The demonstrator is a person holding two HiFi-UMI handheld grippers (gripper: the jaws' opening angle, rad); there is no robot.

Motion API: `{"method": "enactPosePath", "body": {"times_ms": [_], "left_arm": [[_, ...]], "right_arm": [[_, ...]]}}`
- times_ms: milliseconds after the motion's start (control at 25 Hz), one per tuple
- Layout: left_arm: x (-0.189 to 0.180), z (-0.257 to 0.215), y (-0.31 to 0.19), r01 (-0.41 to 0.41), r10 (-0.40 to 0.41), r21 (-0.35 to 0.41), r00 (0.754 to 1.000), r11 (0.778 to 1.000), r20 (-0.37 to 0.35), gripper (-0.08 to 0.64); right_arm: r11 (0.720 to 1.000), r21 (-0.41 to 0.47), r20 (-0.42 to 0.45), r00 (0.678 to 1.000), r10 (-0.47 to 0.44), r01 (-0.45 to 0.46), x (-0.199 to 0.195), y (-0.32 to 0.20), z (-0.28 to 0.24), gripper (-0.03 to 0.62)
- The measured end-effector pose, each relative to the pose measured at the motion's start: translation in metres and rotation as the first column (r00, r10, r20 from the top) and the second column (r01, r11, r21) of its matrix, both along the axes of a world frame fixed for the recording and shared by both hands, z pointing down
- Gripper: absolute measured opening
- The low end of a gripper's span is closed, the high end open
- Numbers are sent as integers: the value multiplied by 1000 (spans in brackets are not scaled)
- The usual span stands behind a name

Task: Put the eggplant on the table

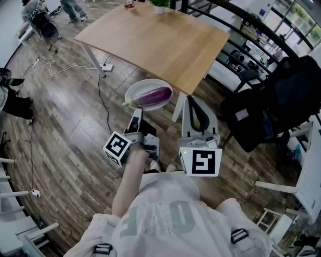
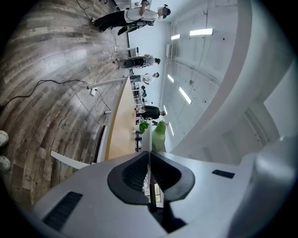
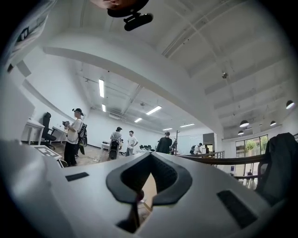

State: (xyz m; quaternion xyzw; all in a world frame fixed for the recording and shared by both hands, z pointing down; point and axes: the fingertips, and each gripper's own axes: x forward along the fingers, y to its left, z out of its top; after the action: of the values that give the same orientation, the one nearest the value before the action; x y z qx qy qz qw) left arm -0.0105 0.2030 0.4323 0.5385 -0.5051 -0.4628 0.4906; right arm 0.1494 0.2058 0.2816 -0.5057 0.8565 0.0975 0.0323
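A purple eggplant (image 1: 153, 95) with a green stem lies on a white plate (image 1: 132, 92). The plate hangs in the air over the wood floor, just short of the near edge of the wooden table (image 1: 165, 40). My left gripper (image 1: 136, 112) is shut on the plate's near rim. In the left gripper view the thin plate edge (image 2: 149, 139) runs out from between the jaws of the left gripper (image 2: 149, 153), and the green stem (image 2: 159, 134) shows beyond. My right gripper (image 1: 189, 99) is level beside the plate, shut and holding nothing; the right gripper (image 3: 150, 154) faces the room.
A white table leg (image 1: 177, 107) stands between the two grippers. A black chair with dark bags (image 1: 273, 103) is at the right. A power strip with cables (image 1: 107, 67) lies on the floor at the left. A potted plant (image 1: 159, 5) sits at the table's far edge. Several people stand far off.
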Motion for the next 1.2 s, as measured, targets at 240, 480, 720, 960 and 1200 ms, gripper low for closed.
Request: {"method": "enactPosePath", "body": {"times_ms": [240,480,720,960,1200], "left_arm": [[-21,3,-11,-2,2,-2,1000,1000,8,18],[-47,-4,-18,-4,4,9,1000,1000,26,18],[-50,7,-39,-26,26,8,999,1000,19,18],[-58,12,-91,-40,40,27,999,999,-18,18],[-88,4,-148,-32,33,38,999,999,-26,19]], "right_arm": [[1000,-5,-5,1000,-26,26,-24,-9,11,17],[1000,11,-4,1000,-13,13,-45,-18,3,17],[1000,19,2,1000,-20,20,-50,-36,11,17],[998,42,-2,999,-36,36,-63,-82,16,17],[997,40,-17,998,-67,68,-97,-142,17,17]]}}
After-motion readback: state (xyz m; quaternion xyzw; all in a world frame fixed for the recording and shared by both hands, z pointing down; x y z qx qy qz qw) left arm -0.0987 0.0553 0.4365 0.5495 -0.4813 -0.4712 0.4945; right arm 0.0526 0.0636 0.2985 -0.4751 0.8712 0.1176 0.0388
